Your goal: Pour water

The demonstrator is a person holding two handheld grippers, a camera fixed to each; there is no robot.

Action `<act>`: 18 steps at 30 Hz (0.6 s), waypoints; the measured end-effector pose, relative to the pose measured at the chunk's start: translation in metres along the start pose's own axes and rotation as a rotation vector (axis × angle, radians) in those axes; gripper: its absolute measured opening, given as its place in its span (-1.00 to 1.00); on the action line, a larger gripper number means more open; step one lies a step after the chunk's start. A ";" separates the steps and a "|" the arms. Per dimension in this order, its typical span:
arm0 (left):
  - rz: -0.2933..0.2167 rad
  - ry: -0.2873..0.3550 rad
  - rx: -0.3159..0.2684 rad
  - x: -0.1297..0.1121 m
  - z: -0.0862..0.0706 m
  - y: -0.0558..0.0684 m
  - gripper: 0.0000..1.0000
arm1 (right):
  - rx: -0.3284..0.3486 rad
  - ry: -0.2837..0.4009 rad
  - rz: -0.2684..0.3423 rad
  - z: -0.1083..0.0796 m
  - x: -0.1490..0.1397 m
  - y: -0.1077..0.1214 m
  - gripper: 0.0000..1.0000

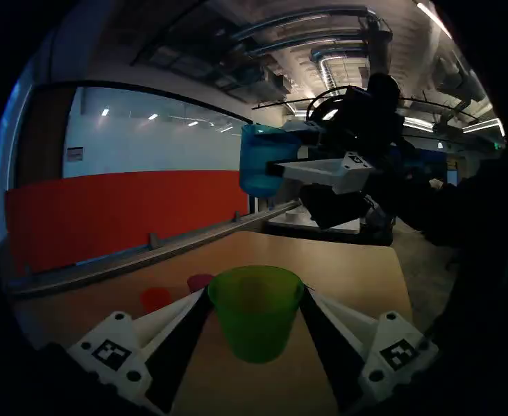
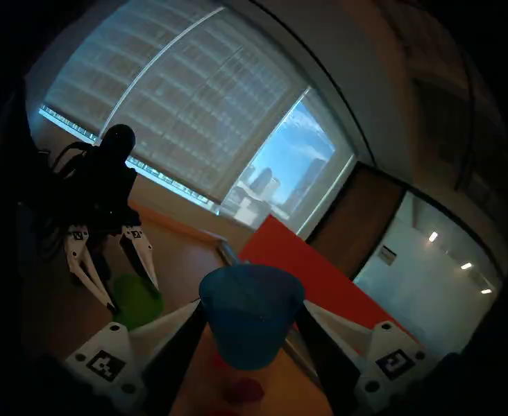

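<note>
Readying a pour at a wooden table (image 1: 354, 267), with a red cup (image 1: 155, 299) and a maroon cup (image 1: 200, 281) standing at far left, just beyond my finger. At centre, my left gripper (image 1: 255, 295) is clamped on the green cup (image 1: 256, 326). Both fingers press its sides and are spread only as wide as the cup. It is upright with its mouth open to the ceiling, and I cannot tell whether it rests on the table or hangs just above it.

Up and to the right, well clear of the green rim, my right gripper (image 2: 250, 308) grips the blue cup (image 2: 250, 326) the same way, a finger tight on either flank. Whether there is water in it I cannot make out.

As I judge it, the step is carrying blue over green and tipping. To do it well I should hold the green cup level and steady and bring the blue lip down close above the middle of the green mouth. I should then roll my right wrist slowly, so the stream falls inside and not on the table or the two small cups. Neither grip should loosen.
</note>
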State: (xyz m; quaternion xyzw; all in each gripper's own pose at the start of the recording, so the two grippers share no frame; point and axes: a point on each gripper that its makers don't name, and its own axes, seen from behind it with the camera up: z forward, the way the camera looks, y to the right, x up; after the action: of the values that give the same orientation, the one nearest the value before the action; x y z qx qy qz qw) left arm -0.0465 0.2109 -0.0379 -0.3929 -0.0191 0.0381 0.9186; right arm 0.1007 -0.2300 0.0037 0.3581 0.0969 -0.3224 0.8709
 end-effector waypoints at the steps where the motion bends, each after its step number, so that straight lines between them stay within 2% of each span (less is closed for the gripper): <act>1: -0.001 0.002 -0.002 0.000 0.000 0.001 0.79 | -0.001 0.000 -0.007 0.001 0.001 0.000 0.77; 18: -0.002 0.010 -0.023 -0.001 0.005 0.006 0.78 | -0.001 0.005 -0.169 0.011 0.018 -0.003 0.77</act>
State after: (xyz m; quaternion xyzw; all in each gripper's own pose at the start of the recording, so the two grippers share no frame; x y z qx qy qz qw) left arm -0.0483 0.2190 -0.0389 -0.4038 -0.0155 0.0349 0.9141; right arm 0.1118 -0.2486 0.0028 0.3491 0.1292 -0.3940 0.8404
